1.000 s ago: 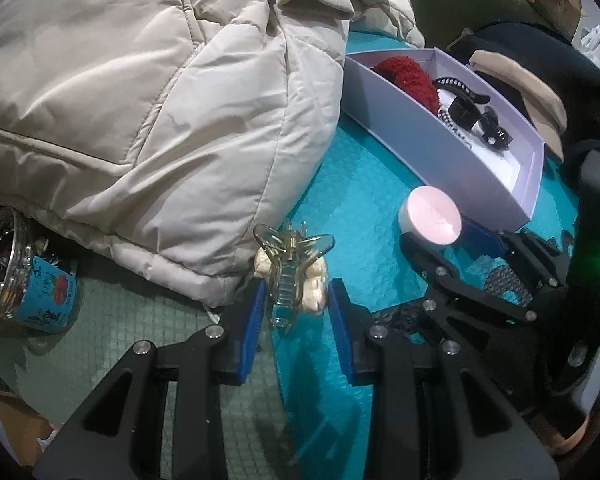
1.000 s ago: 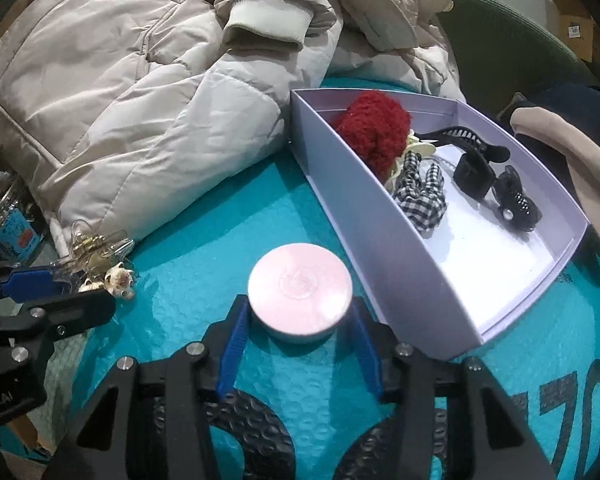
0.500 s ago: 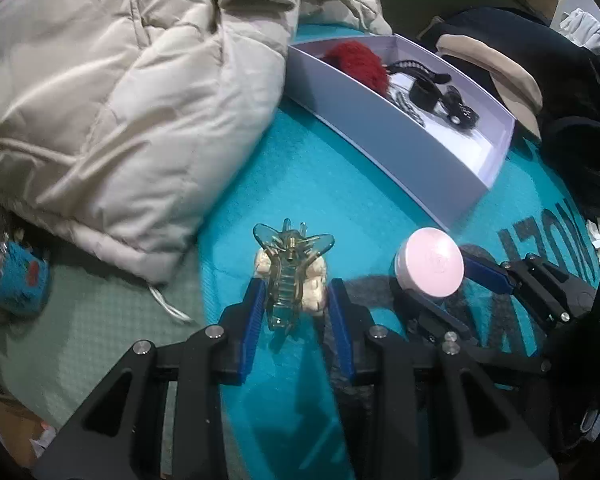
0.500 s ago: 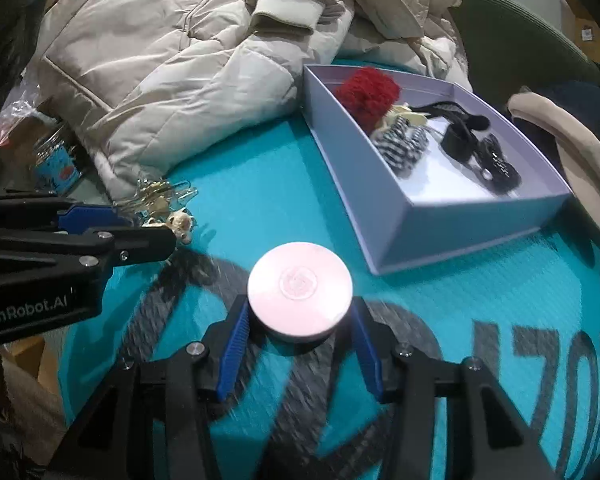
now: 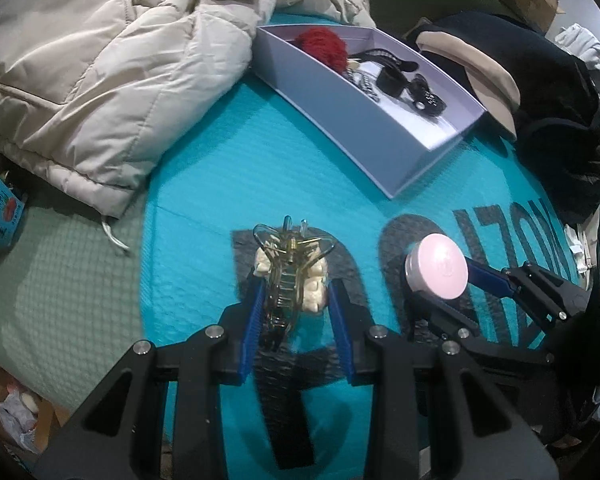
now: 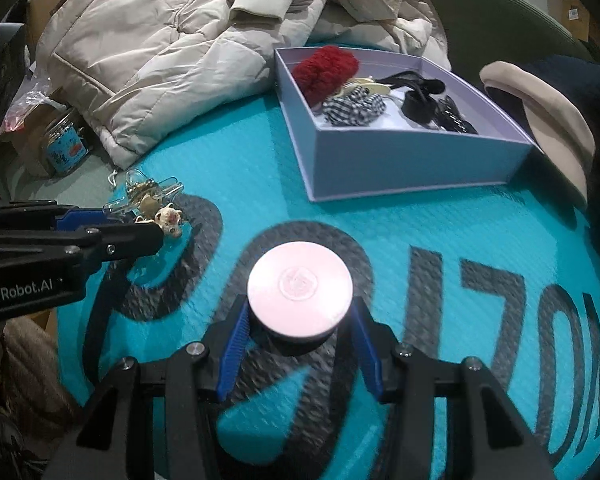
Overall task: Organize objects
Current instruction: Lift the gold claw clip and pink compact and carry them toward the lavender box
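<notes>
Left wrist view: the left gripper (image 5: pixel 294 292) has its two blue-padded fingers (image 5: pixel 253 316) clamped on a translucent amber hair claw clip with cream figurines (image 5: pixel 290 276). The clip's long axis runs along the fingers, its wing-shaped handles pointing away from the camera toward the far edge of the teal bubble-textured mat with black lettering (image 5: pixel 228 160); its lower teeth are hard to make out against the dark letter beneath. To the right, the right gripper (image 5: pixel 440 276) holds a round pink-lidded jar (image 5: pixel 438 266); only one blue pad shows, the other is hidden behind the jar. Near the mat's far right edge sits an open lavender cardboard box (image 5: pixel 364 120) holding a red fuzzy scrunchie (image 5: pixel 324 46) and black hair accessories (image 5: pixel 408 80), partly hidden by the near wall. A cream puffer jacket (image 5: pixel 112 48) overlaps the mat's far left corner.

Right wrist view: the right gripper (image 6: pixel 300 328) grips the jar (image 6: pixel 300 292) by its sides, lid facing up, above the mat's near middle; the jar body is mostly hidden under the lid. The left gripper (image 6: pixel 150 218) enters from the left edge, cut off by the frame, with the clip (image 6: pixel 152 204) pinched at its tip; the clip is small and cluttered there. The box (image 6: pixel 412 160) lies toward the far edge, a black-and-white gingham scrunchie (image 6: pixel 354 108) visible inside. A blue-labelled glass jar (image 6: pixel 62 148) stands off the mat on the left.
</notes>
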The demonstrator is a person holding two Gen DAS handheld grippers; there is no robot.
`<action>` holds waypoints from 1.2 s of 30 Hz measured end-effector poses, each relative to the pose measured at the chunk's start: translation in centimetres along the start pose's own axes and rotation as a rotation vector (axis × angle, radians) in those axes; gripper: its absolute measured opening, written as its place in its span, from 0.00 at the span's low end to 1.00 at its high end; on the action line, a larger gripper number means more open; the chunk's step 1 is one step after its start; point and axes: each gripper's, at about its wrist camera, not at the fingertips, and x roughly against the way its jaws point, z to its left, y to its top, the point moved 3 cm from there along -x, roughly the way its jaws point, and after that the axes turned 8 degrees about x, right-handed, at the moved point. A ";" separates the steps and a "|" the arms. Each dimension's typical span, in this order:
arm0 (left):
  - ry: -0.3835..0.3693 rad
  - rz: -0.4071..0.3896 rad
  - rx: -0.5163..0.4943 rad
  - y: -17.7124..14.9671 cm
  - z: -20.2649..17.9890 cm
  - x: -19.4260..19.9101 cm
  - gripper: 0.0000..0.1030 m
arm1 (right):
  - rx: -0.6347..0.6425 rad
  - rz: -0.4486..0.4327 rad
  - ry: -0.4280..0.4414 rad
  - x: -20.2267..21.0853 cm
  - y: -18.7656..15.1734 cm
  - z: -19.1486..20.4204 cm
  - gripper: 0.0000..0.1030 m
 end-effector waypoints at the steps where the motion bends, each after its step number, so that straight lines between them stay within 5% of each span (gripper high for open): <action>1: -0.001 0.002 -0.001 -0.2 -0.4 0.0 0.30 | 0.002 0.000 0.001 0.2 -0.3 -0.2 0.48; 22: -0.005 0.001 -0.041 -2.2 -6.3 -2.3 0.31 | -0.029 -0.011 -0.014 2.2 -3.7 -4.4 0.49; 30: -0.017 -0.010 -0.068 -1.3 -7.1 -3.2 0.50 | -0.020 -0.018 -0.022 1.7 -3.2 -4.5 0.57; 36: -0.002 -0.046 -0.063 -0.9 -7.3 -3.8 0.51 | -0.019 -0.048 -0.023 1.5 -3.3 -5.0 0.60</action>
